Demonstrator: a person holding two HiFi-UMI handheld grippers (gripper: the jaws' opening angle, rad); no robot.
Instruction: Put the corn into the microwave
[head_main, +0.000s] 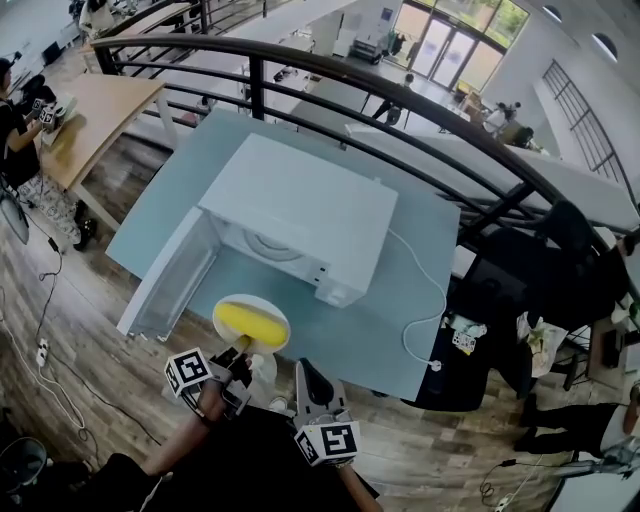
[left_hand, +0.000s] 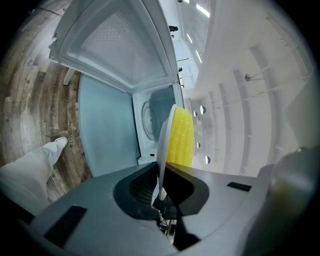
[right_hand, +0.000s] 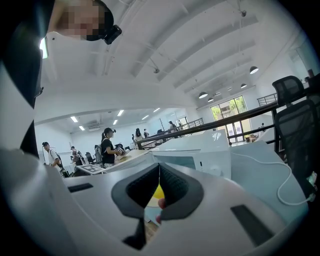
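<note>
Blue-grey table (head_main: 330, 345), black railing (head_main: 256, 85), wooden desk (head_main: 100, 110), office chair (head_main: 565, 235)

- Microwave (head_main: 300, 215): smooth white casing, slightly glossy.
- Surface (head_main: 340, 340): smooth, matt pale-blue top.
- Floor (head_main: 70, 330): grained wood planks.
- Corn (head_main: 250, 322): bumpy yellow kernels on smooth white plate (left_hand: 161, 145).

No words or numbers can be read. The microwave (right_hand: 210, 150) bears a small logo (right_hand: 215, 135), too blurred to make out.

Head view high above microwave (head_main: 300, 215), both gripper views low, close, facing it.
</note>
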